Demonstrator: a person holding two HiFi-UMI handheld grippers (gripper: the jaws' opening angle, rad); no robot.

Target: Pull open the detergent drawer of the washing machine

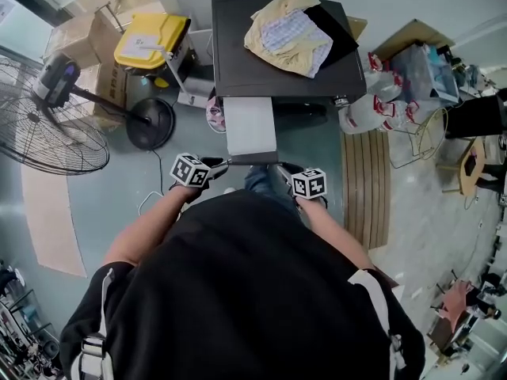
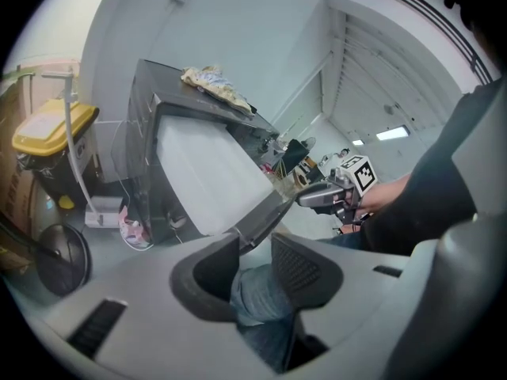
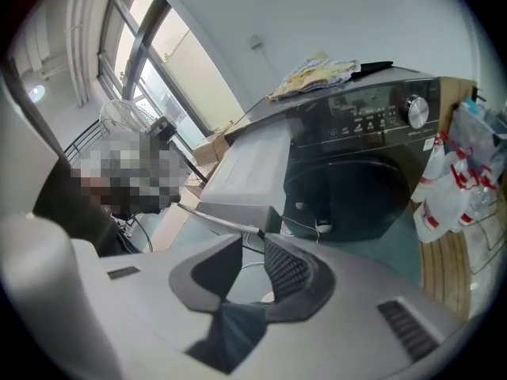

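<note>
The dark washing machine (image 1: 285, 62) stands in front of me with its white detergent drawer (image 1: 251, 125) pulled far out toward me. The drawer's dark front panel (image 1: 253, 158) lies between my two grippers. My left gripper (image 1: 224, 163) is at the panel's left end. In the left gripper view the panel (image 2: 265, 212) reaches in between the jaws (image 2: 255, 244), against the left finger, with a gap to the other pad. My right gripper (image 1: 281, 166) is at the right end. In the right gripper view the panel's corner (image 3: 260, 229) sits just at its fingertips (image 3: 253, 244), the pads bare.
Crumpled clothes (image 1: 289, 30) lie on top of the machine. A standing fan (image 1: 47, 125), a yellow-lidded bin (image 1: 150, 42) and cardboard boxes (image 1: 79, 46) are to the left. Plastic bags (image 1: 372, 105) and a slatted wooden mat (image 1: 366, 180) are to the right.
</note>
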